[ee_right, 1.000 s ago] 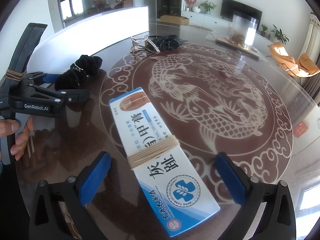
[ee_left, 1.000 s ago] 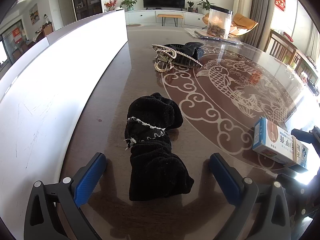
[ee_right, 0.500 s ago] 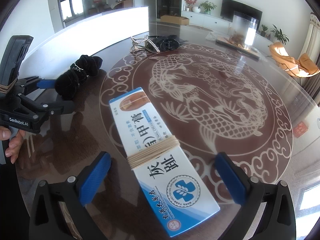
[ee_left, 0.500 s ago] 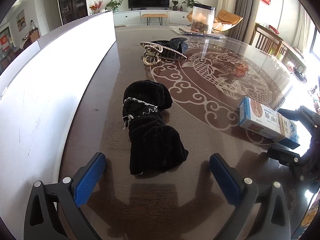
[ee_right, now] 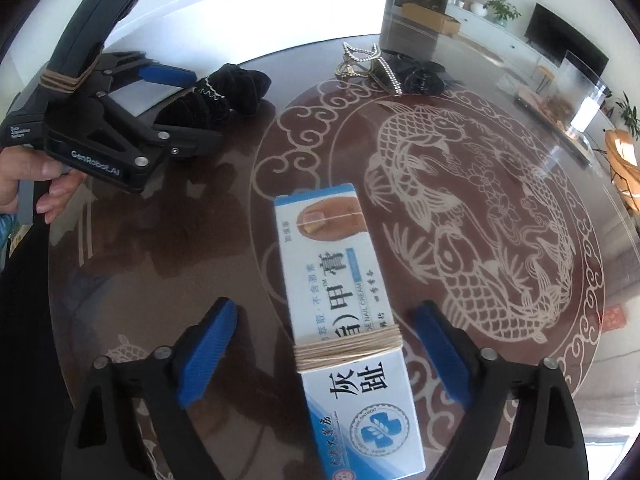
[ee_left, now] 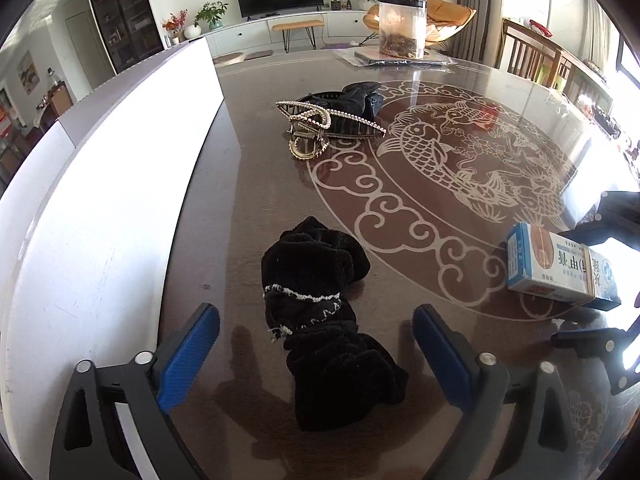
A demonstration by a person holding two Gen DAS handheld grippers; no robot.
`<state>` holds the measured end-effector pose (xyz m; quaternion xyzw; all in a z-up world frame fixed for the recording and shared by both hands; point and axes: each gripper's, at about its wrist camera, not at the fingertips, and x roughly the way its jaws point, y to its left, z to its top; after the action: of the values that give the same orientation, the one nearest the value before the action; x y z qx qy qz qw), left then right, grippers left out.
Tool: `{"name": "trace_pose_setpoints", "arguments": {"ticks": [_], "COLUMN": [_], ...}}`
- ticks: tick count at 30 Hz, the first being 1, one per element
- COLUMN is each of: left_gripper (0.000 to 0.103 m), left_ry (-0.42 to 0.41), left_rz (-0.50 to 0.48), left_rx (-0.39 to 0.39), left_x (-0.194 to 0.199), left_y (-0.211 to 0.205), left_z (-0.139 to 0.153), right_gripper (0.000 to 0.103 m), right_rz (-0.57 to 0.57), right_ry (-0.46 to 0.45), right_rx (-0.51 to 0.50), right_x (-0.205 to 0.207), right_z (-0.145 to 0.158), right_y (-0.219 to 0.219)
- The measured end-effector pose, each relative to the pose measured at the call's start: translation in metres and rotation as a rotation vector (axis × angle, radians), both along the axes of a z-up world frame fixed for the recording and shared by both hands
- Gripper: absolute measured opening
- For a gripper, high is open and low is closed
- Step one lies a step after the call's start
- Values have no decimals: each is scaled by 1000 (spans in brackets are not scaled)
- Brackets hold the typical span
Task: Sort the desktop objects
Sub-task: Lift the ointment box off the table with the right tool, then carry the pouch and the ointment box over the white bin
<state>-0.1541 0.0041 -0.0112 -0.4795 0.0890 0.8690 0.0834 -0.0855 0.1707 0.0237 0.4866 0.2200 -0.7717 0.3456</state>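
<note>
Your left gripper [ee_left: 316,344] stood wide open over the glass-topped table [ee_left: 248,184], its blue pads [ee_left: 188,356] flanking the near end of the black velvet scrunchie [ee_left: 324,320] without touching it. Half a second before, that view looked across the table from further back and to the side; now it had closed in again, with the scrunchie lying lengthwise between the fingers, which reads as a lining-up for a pick.

Your right gripper [ee_right: 324,364] was also spread wide, holding nothing, with the blue-and-white nail cream box [ee_right: 348,320] lying flat on the glass between its pads. A band of pale string circled the box at about the line of the fingertips. A moment earlier the box had run diagonally across this view; now it ran nearly straight along the fingers, so the gripper had turned to square up with it.

Neither object appeared to have been lifted, so the sorting looked to be at the approach stage on both sides.

Further out, a pearl-trimmed hair claw [ee_left: 310,128] rested against a dark hair accessory [ee_left: 360,100] near the carp pattern. At the far edge stood a clear jar [ee_left: 402,26], well apart from the rest. A long white panel [ee_left: 100,208] ran along the table's left side.
</note>
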Motion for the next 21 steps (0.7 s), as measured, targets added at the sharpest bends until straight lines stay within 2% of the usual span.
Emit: {"name": "trace_pose_setpoints", "arguments": {"ticks": [1, 2, 4, 7, 13, 17, 19, 21], "left_gripper": [47, 32, 32, 32, 32, 32, 32, 32], "left_ry": [-12, -25, 11, 52, 142, 223, 247, 237], "left_rz": [-3, 14, 26, 31, 86, 166, 228, 295], "left_rx": [45, 54, 67, 127, 237, 225, 192, 178], "left_x": [-1, -1, 9, 31, 56, 58, 55, 48], "left_y": [0, 0, 0, -3, -41, -92, -126, -165], "left_z": [2, 3, 9, 24, 83, 128, 141, 143], "right_gripper": [44, 43, 43, 43, 43, 43, 43, 43], "right_rz": [-6, -22, -66, -141, -223, -206, -170, -131], "right_ry": [-5, -26, -32, -53, -45, -13, 12, 35], "right_rx": [17, 31, 39, -8, -115, -220, -271, -321], "right_x": [-2, -5, -5, -3, -15, -30, -35, -37], "right_z": [4, 7, 15, 30, 74, 120, 142, 160], "right_y": [-1, -2, 3, 15, 8, -38, -76, -122]}}
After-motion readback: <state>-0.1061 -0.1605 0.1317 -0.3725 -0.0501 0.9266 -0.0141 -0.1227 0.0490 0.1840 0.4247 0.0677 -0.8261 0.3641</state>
